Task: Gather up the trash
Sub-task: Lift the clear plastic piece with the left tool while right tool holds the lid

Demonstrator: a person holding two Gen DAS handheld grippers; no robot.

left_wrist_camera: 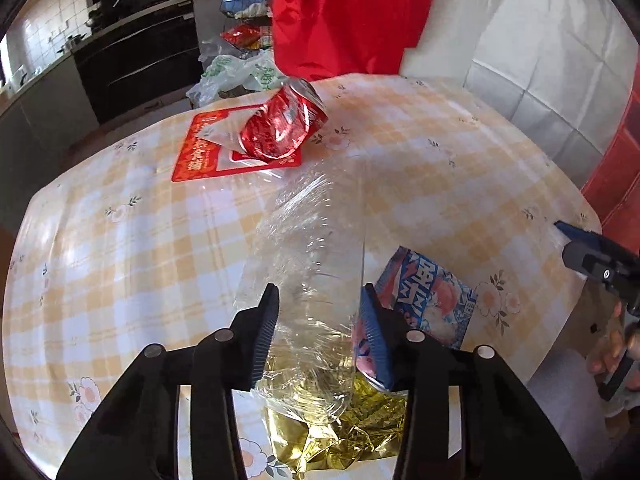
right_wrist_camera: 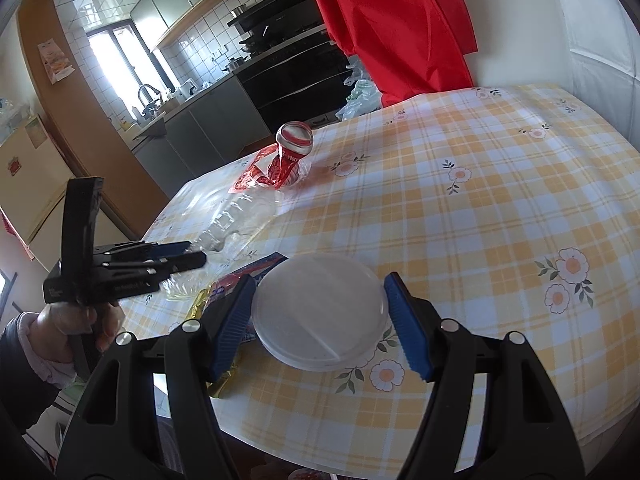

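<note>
- Tabletop (right_wrist_camera: 500, 216) under a yellow-and-white checked cloth with daisy prints carries all the trash; a kitchen with dark ovens lies beyond it.
- Left gripper (left_wrist_camera: 318, 332) has its blue-padded fingers spread on either side of a crumpled clear plastic bottle (left_wrist_camera: 316, 248), which lies on its side and stretches away from the gripper; whether the pads press the plastic cannot be told.
- Under and just behind the near end of the bottle lies crumpled gold foil (left_wrist_camera: 332, 440).
- Beside the left gripper's right finger lies a blue-and-pink snack wrapper (left_wrist_camera: 436, 300), partly hidden by that finger.
- Farther off, past the bottle's far end, a crushed red can (left_wrist_camera: 286, 120) rests on a flat red-and-white packet (left_wrist_camera: 208, 152).
- A red cloth (left_wrist_camera: 340, 16) hangs behind the far edge of the tabletop, with a plastic bag (left_wrist_camera: 236, 72) to its left.
- Right gripper (right_wrist_camera: 320, 320) is spread wide around a round translucent plastic lid (right_wrist_camera: 320, 312) lying flat near the tabletop's near edge; the left pad sits just beside the rim, the right pad a little apart.
- In the right wrist view the left gripper reaches in from the left toward the bottle.
</note>
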